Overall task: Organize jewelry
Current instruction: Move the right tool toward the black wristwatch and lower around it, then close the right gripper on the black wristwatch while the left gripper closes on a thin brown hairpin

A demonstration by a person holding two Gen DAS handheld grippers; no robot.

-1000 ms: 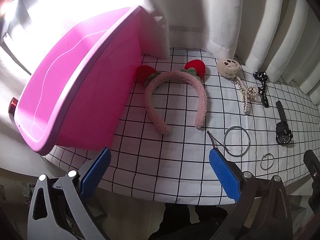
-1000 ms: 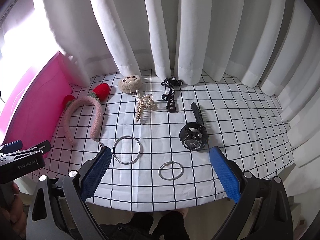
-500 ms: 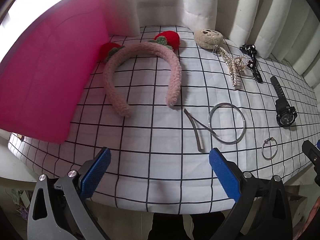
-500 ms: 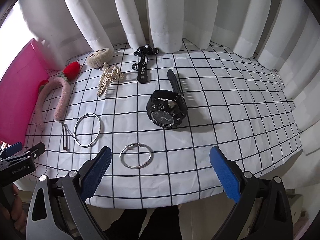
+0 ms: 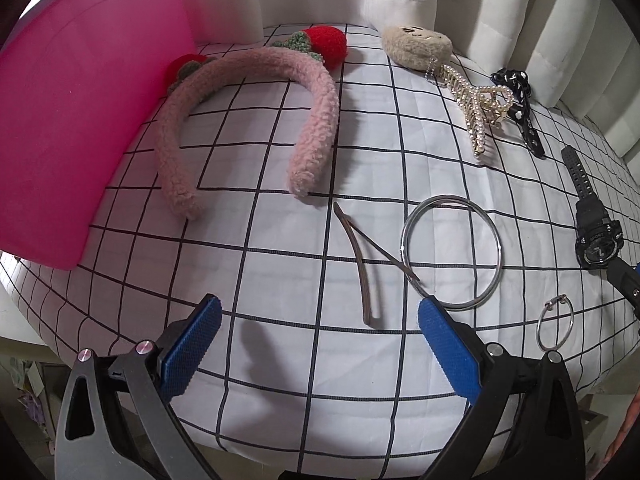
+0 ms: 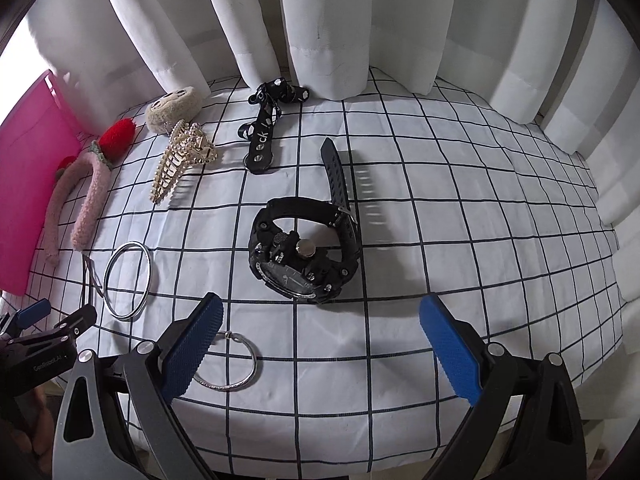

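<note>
Both grippers have closed in on the gridded tablecloth [image 6: 460,240]. Left gripper [image 5: 318,328], jaws spread and empty, frames the bent hairpin [image 5: 362,268]; pink bin [image 5: 80,120] at 10 o'clock. Right gripper [image 6: 320,328], likewise released, faces the black watch [image 6: 304,256], bare cloth at 3 o'clock.

Headband [image 5: 248,120] left beside bin [image 5: 80,120]; bangle [image 5: 452,252] centre; watch [image 6: 304,252] right.

You're in a home room: white curtains [image 6: 320,28] behind a table under a grid-patterned cloth [image 6: 460,240], pink storage bin [image 5: 72,120] alongside.
</note>
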